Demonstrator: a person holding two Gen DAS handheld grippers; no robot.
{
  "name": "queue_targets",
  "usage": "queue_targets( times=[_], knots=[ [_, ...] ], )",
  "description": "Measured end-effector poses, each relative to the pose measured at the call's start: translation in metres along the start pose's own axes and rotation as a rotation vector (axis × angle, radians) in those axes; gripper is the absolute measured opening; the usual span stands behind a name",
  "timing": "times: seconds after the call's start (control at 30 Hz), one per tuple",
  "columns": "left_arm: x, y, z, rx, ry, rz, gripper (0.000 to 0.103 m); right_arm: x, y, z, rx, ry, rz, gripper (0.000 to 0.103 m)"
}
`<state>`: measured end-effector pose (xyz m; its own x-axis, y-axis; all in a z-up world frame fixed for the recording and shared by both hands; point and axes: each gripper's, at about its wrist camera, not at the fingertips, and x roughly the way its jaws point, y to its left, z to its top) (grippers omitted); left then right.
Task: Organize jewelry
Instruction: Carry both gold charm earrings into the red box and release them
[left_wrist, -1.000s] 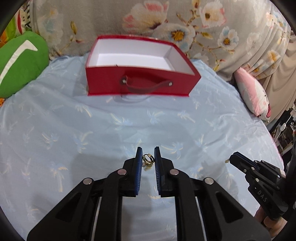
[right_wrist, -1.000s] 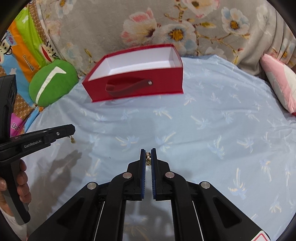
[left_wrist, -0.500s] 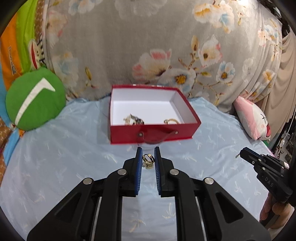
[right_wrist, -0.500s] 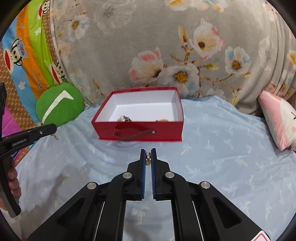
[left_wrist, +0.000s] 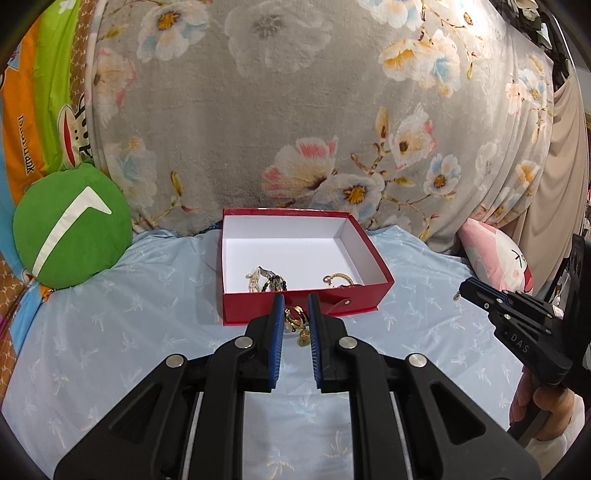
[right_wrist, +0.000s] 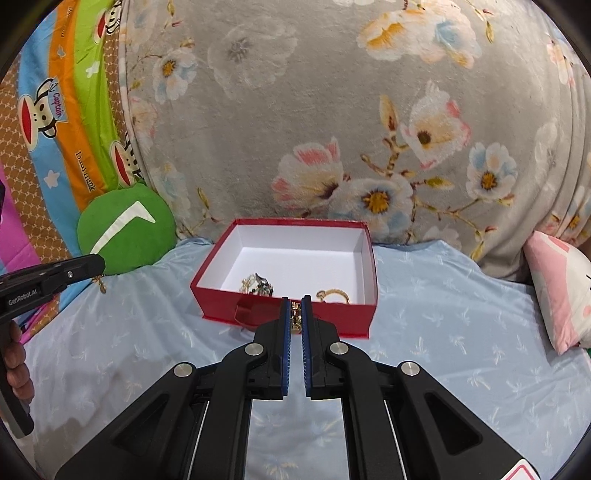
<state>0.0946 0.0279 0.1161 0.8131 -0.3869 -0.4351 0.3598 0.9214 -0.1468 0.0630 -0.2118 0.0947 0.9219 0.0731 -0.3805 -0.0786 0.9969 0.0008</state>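
**Soft, even light and strong fisheye bending**

Bright diffuse light is falling evenly in both views. The left gripper (left_wrist: 296, 314) is casting only a faint shadow on the blue sheet (left_wrist: 110, 332). Edges are curving and darkening; focus is staying sharp.

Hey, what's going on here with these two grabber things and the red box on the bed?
A person is sorting jewelry into an open red box on a blue sheet. The left gripper is shut on a gold ring piece, and the right gripper pinches a small gold piece. Both hang just short of the box's front wall. Inside already lie a beaded bracelet and a gold chain.
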Motion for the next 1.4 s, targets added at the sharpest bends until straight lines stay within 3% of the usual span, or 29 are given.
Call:
queue_targets(
  times=[0.4, 0.87, 1.4],
  knots=[
    [0.041, 0.002, 0.041, 0.048, -0.033, 0.055, 0.012, 0.059, -0.010, 0.049, 0.035, 0.007, 0.078, 0.004],
    [0.163, 0.010, 0.104, 0.044, -0.008, 0.149, 0.012, 0.172, -0.027, 0.102, 0.055, 0.075, 0.061, 0.005],
    [0.286, 0.025, 0.092, 0.042, 0.152, 0.209, 0.013, 0.278, -0.029, 0.089, 0.033, 0.179, -0.002, 0.005]
  ],
)
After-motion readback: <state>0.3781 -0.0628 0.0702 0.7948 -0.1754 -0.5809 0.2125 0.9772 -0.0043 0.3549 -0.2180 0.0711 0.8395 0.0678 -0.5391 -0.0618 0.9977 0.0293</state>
